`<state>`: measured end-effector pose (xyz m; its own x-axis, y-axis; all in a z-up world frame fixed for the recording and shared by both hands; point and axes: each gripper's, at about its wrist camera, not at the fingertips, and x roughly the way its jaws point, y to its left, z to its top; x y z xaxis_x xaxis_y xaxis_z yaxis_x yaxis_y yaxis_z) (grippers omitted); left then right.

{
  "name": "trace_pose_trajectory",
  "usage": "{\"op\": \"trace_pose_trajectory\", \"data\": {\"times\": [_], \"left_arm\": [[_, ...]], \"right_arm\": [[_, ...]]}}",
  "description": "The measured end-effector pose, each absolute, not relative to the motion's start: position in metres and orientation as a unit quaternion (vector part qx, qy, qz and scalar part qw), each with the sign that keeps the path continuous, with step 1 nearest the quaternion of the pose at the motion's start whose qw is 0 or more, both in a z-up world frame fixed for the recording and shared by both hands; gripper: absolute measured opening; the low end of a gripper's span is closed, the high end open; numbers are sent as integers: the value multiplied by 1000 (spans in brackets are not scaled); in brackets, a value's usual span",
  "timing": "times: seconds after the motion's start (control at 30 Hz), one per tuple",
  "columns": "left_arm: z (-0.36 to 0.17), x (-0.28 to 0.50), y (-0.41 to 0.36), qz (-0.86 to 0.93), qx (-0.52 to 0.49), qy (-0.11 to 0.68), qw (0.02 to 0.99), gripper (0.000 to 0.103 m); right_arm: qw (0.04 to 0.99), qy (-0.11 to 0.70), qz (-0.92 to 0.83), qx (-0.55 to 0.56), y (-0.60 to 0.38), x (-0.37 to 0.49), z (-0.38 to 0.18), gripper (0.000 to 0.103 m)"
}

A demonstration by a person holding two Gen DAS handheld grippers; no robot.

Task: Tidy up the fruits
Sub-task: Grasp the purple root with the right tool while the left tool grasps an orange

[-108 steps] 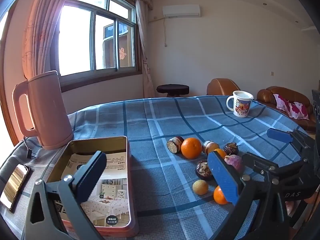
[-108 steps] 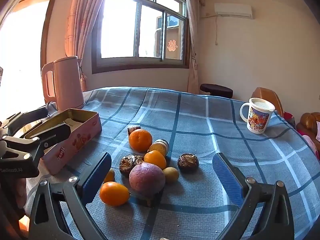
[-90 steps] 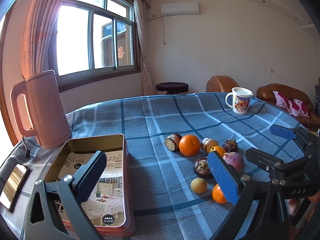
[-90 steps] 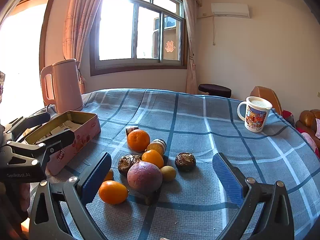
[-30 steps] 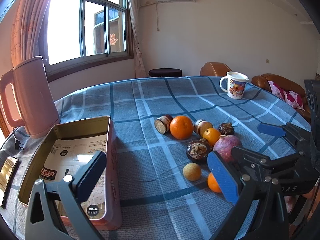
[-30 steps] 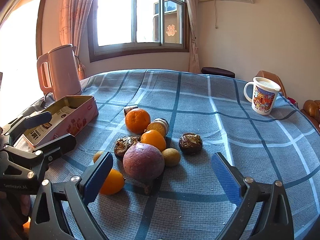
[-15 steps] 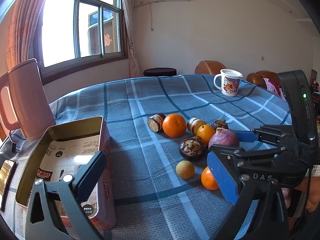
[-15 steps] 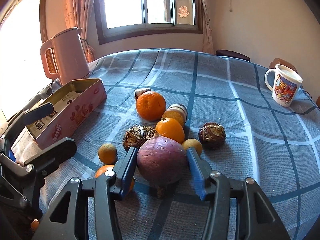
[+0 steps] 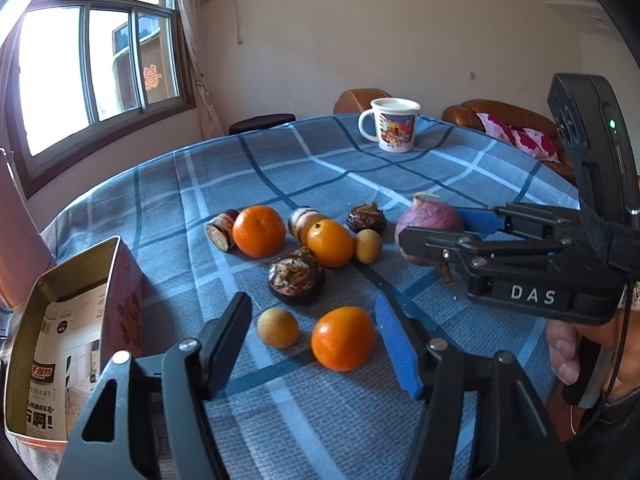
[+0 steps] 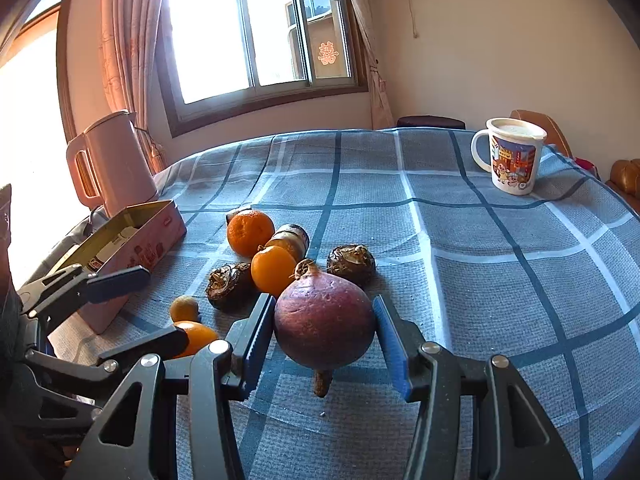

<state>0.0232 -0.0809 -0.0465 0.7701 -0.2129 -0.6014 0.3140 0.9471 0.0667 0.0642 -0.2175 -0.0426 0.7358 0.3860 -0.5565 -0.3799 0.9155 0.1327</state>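
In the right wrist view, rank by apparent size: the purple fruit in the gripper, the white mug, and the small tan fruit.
1. purple fruit, though it sits nearest the camera, so its true lead is unsure
2. white mug
3. small tan fruit

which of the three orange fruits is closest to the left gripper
The orange fruit lying between the left gripper's open fingers, beside a small yellow fruit. The other two lie farther back in the cluster.

Sunlit window (image 10: 256, 36), cream walls (image 9: 400, 32), perhaps leather sofa (image 9: 500, 114) behind.
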Motion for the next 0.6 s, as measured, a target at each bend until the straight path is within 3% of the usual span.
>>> {"op": "trace_pose_trajectory", "data": {"times": [0.1, 0.3, 0.37, 0.4, 0.6], "left_arm": [[-50, 29, -85, -158, 78, 327, 928, 54], [-61, 43, -97, -178, 90, 379, 904, 53], [-61, 46, -93, -181, 74, 385, 902, 46], [-62, 47, -91, -186, 66, 387, 901, 38], [-56, 42, -76, -188, 30, 365, 911, 38]], "right_arm": [[931, 298, 210, 0, -216, 62, -43, 52], [929, 303, 213, -1, -215, 63, -46, 52], [928, 304, 213, -7, -213, 63, -46, 53], [928, 304, 214, -8, -213, 63, -46, 53], [932, 294, 213, -22, -210, 59, -46, 53]]}}
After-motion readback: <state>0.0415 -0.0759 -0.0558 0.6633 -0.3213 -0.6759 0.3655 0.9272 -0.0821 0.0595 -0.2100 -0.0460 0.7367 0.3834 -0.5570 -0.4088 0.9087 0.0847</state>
